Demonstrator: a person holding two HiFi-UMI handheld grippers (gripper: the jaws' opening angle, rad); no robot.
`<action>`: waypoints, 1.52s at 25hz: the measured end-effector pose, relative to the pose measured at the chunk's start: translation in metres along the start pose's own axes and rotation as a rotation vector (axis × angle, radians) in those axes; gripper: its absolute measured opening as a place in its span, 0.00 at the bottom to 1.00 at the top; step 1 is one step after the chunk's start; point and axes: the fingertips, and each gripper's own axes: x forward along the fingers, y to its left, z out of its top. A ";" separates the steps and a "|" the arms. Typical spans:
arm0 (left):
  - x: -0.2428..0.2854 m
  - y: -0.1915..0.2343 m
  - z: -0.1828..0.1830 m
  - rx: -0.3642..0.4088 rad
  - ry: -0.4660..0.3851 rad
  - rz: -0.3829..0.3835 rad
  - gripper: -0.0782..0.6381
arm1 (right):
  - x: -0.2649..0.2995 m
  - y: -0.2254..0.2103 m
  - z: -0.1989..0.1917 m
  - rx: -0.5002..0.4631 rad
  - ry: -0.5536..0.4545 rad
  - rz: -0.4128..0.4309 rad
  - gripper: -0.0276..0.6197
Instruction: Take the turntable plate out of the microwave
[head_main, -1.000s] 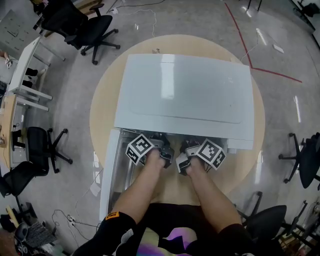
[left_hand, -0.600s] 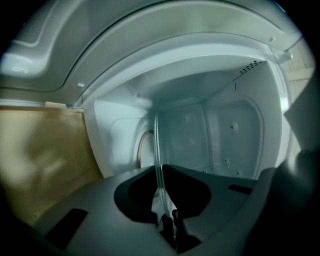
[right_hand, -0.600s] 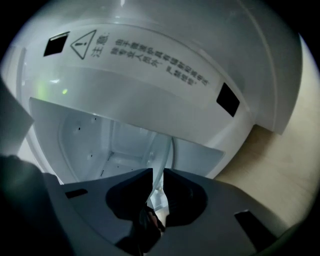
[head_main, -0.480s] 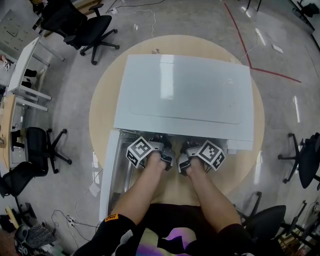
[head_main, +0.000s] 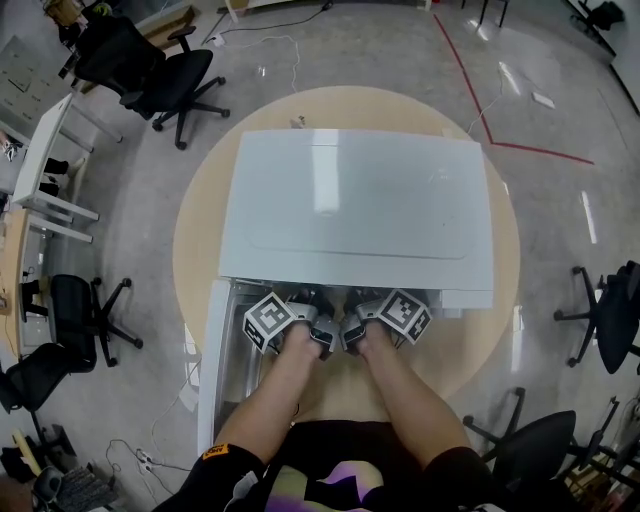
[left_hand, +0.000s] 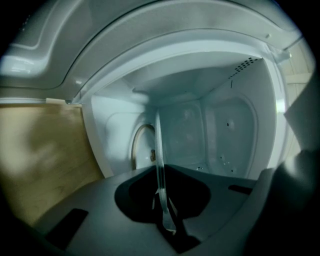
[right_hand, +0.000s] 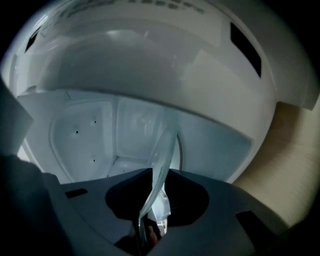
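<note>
Now left gripper (left_hand: 167, 220), fingers just closing in, and right gripper (right_hand: 147, 225) both pinch the plate (left_hand: 158, 150) rim inside the microwave (head_main: 350, 200); I'd lift evenly, withdraw level, without twisting it

From the head we look steeply down on the microwave (head_main: 355, 205) and round bench (head_main: 198, 235), from well above. The camera on the left tongs (left_hand: 166, 220) sits close at the open front and faces into the cavity (left_hand: 200, 100); the one on the right tongs (right_hand: 145, 225) does likewise. Both share the plate (left_hand: 158, 160), seen edge-on, and the cavity behind it.
</note>
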 end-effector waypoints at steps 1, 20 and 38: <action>-0.001 -0.001 0.000 0.000 0.005 -0.004 0.21 | 0.001 0.002 0.000 -0.006 -0.003 0.010 0.16; -0.024 -0.015 -0.017 0.081 0.021 -0.011 0.22 | -0.028 0.022 -0.003 -0.084 -0.054 0.067 0.16; -0.121 -0.041 -0.057 0.137 0.026 -0.071 0.23 | -0.116 0.060 -0.053 -0.138 -0.063 0.145 0.16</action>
